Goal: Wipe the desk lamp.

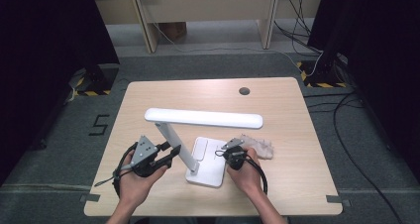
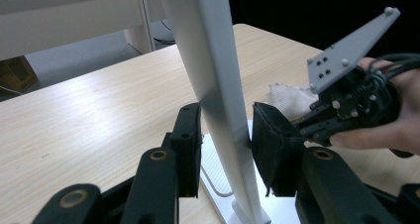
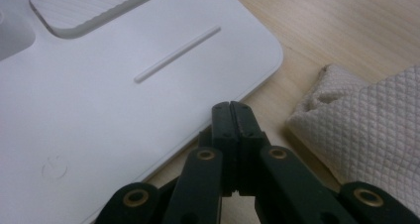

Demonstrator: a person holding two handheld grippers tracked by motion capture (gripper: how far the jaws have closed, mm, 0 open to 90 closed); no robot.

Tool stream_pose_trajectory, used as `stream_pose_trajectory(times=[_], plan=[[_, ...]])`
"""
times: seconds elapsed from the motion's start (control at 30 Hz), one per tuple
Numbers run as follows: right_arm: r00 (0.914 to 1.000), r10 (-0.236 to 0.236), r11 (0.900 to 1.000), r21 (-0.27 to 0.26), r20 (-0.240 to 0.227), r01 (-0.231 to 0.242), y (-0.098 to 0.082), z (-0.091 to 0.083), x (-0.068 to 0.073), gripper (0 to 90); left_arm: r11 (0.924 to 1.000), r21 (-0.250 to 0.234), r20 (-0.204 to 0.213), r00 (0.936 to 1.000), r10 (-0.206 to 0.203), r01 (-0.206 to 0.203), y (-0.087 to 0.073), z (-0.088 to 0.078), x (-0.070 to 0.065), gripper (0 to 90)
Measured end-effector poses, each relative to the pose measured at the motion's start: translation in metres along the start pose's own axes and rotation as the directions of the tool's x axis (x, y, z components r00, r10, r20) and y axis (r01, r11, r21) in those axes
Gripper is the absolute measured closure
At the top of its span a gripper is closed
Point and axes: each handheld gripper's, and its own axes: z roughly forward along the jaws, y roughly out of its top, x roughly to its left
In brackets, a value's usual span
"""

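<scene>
A white desk lamp [image 1: 205,135] stands on a wooden counter [image 1: 148,95], its flat base [image 1: 210,172] toward the near edge and its long head [image 1: 203,118] lying level above, running left to right. The left gripper [image 1: 167,154] is held just left of the slanted lamp arm [image 1: 174,144]; in the left gripper view its fingers [image 2: 190,144] stand on either side of that arm [image 2: 213,85], at a middling width. The right finger touches the arm, while the left one sits so close that a thin gap cannot be ruled out. The right gripper [image 1: 229,147] rests over the right edge of the base, with a crumpled white cloth [image 1: 257,145] lying on the counter just to its right. In the right gripper view its fingers [image 3: 232,120] are pressed together with nothing between them, their tips at the rim of the base [image 3: 124,110], and the cloth [image 3: 366,130] is close beside them, not touching.
</scene>
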Motion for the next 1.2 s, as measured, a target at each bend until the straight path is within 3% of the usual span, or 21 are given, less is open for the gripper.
stream_pose_trajectory(times=[0.37, 0.47, 0.6, 0.87, 1.03, 1.2], plan=[[0.9999, -0.001, 1.0, 0.009, 0.012, 0.001, 0.011, 0.008, -0.001, 88.3, 1.0, 0.003, 0.033, 0.9995, 0.003, -0.003, -0.009, -0.002, 0.001, 61.9], [0.9997, 0.023, 1.0, -0.002, 0.0, -0.023, 0.009, 0.006, -0.002, 83.1, 1.0, -0.003, 0.046, 0.9989, 0.004, -0.004, -0.014, -0.004, 0.006, 56.0], [0.9997, 0.026, 0.999, -0.019, -0.003, -0.026, 0.005, 0.003, -0.006, 76.5, 0.9993, -0.001, 0.057, 0.9977, 0.037, -0.037, -0.019, -0.007, 0.01, 48.5], [0.9994, 0.035, 0.998, -0.05, 0.004, -0.035, 0.004, -0.004, -0.009, 68.8, 0.9974, -0.022, 0.093, 0.9932, 0.07, -0.068, -0.027, -0.018, 0.011, 40.8], [0.9994, 0.034, 0.997, -0.062, -0.002, -0.034, 0.004, -0.008, -0.008, 66.7, 0.9977, -0.005, 0.079, 0.9946, 0.068, -0.068, -0.037, -0.025, 0.016, 40.1], [0.9993, 0.036, 0.997, -0.063, -0.006, -0.037, 0.0, -0.011, -0.01, 66.1, 0.9974, 0.041, 0.061, 0.9965, 0.057, -0.06, -0.052, -0.029, 0.025, 40.1]])
